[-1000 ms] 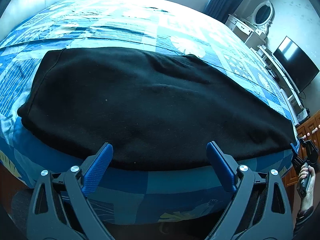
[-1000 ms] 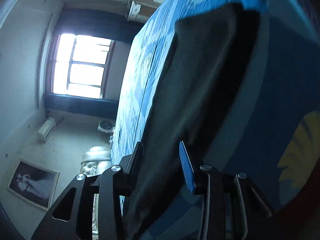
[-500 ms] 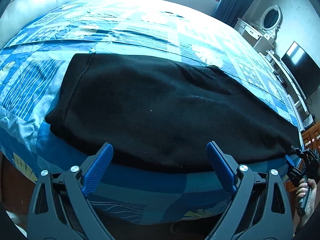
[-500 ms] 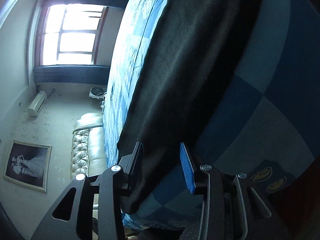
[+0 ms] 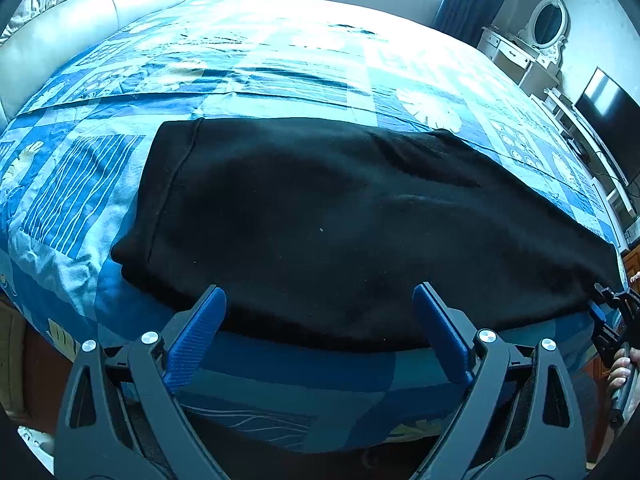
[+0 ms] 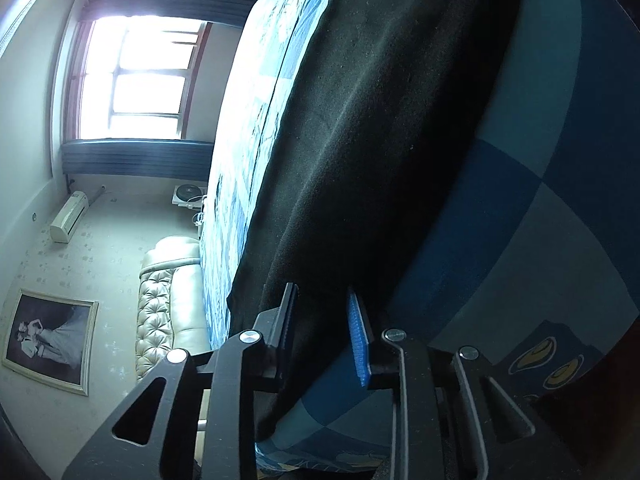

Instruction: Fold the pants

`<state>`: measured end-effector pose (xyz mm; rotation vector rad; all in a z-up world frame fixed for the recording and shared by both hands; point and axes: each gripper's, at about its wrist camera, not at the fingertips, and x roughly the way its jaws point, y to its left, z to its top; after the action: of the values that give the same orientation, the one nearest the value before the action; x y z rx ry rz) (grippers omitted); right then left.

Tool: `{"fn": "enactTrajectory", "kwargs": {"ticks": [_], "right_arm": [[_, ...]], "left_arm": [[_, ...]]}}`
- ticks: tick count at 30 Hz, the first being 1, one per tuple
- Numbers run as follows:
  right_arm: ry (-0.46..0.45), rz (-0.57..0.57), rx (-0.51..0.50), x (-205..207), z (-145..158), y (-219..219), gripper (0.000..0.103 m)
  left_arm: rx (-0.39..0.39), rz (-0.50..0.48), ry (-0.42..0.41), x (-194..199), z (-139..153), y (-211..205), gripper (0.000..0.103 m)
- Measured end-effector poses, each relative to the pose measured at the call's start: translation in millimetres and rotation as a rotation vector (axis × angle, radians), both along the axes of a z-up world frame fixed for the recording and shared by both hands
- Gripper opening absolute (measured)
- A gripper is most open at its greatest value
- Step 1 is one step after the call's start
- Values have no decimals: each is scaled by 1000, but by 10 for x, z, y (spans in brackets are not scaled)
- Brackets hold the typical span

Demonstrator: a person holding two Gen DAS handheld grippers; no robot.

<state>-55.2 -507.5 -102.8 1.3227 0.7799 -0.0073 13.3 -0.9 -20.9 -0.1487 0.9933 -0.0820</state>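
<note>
Compared with a second ago, the left wrist view now sits higher and further back: more of the patterned bedspread shows to the left of the pants, and the waistband end, which reached close to the left edge of the view, now lies nearer the middle. In the right wrist view the window has slid up and the framed picture has come into sight at lower left, while the cloth between the fingers looks the same.

One pair of black pants (image 5: 340,216) lies spread lengthwise along the near edge of the bed (image 5: 280,64), on a blue patchwork cover, waistband to the left and leg ends to the right.

Two tools are in sight. The left tool (image 5: 320,312) hangs over the near hem with its blue fingers spread wide, holding nothing. The right tool (image 6: 322,332) has its fingers drawn in on the leg end of the pants (image 6: 380,140), with black cloth passing between them; it also shows at the far right of the left wrist view (image 5: 614,320).

One window (image 6: 132,76), one framed picture (image 6: 48,340), one headboard (image 5: 72,20).
</note>
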Motion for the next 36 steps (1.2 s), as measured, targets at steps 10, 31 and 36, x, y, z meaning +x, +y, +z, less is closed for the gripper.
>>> {"fn": "enactTrajectory", "kwargs": {"ticks": [10, 31, 36], "right_arm": [[26, 36, -44, -75, -58, 84, 2], [-126, 42, -272, -167, 619, -541, 35], [-98, -153, -466, -390, 870, -1695, 55]], "left_arm": [[20, -11, -5, -15, -3, -38, 94], [51, -1, -7, 35, -66, 46, 94], [39, 5, -1, 40, -80, 83, 94]]}}
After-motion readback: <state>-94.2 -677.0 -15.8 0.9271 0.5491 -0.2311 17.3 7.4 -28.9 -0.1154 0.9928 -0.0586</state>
